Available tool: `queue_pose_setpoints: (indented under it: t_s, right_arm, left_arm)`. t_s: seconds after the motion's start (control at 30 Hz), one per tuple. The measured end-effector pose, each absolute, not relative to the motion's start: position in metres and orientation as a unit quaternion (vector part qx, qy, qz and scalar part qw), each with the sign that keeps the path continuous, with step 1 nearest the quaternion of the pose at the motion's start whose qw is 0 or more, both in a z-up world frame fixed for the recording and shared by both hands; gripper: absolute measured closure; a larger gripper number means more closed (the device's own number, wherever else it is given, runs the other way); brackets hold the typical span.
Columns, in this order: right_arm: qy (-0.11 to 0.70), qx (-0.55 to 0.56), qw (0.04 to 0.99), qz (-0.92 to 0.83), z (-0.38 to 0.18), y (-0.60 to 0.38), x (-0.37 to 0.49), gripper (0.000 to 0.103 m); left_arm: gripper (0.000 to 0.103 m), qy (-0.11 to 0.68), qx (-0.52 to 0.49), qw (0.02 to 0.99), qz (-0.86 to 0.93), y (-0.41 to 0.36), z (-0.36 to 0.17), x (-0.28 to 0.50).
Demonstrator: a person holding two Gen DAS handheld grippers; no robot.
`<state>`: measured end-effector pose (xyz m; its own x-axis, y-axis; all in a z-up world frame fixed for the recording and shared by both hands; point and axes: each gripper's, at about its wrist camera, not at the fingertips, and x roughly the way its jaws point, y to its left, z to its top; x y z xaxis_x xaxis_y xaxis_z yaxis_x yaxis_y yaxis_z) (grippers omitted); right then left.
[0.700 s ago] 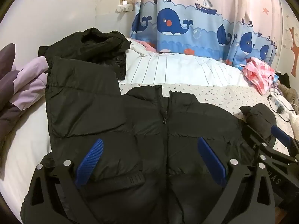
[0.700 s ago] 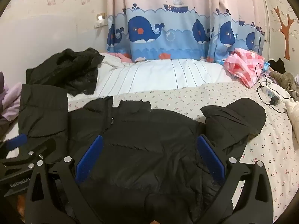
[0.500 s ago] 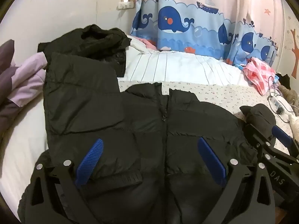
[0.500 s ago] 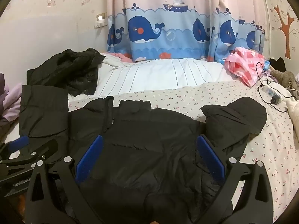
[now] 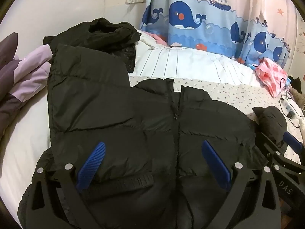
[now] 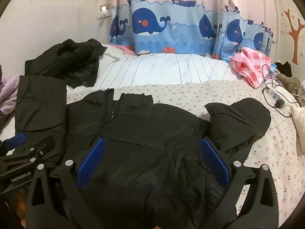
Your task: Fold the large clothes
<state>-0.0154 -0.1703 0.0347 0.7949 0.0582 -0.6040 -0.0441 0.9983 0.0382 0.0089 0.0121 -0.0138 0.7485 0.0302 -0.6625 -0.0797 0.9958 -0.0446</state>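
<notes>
A black puffer jacket [image 5: 152, 126] lies front-up on the bed, zipper closed, collar toward the curtain. Its left sleeve [image 5: 82, 87] stretches flat toward the far left. Its right sleeve [image 6: 240, 120] is bunched up at the right. My left gripper [image 5: 152, 164] is open and empty, hovering over the jacket's lower front. My right gripper [image 6: 152, 162] is open and empty over the jacket's right half. Each gripper shows at the edge of the other's view: the right one [image 5: 286, 152] and the left one [image 6: 22, 152].
A second black jacket [image 5: 103, 32] lies crumpled at the back left. Purple clothes [image 5: 21, 76] lie at the left edge. A pink checked cloth [image 6: 251, 64] and a power strip with cables [image 6: 276, 97] sit at the right. A whale curtain [image 6: 171, 24] hangs behind the bed [image 6: 190, 93].
Both grippers have moved slightly lower and closer over the jacket. The jacket has not moved. Both stay open.
</notes>
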Motion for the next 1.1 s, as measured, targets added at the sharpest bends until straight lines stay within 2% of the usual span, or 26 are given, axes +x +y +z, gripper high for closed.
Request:
queue_pose_setpoints:
  t_s: [1.1]
  right_arm:
    - [0.322, 0.010, 0.946, 0.026, 0.034, -0.168, -0.015, 0.006]
  left_arm:
    - [0.006, 0.366, -0.021, 0.930, 0.040, 0.014, -0.025, 0.018]
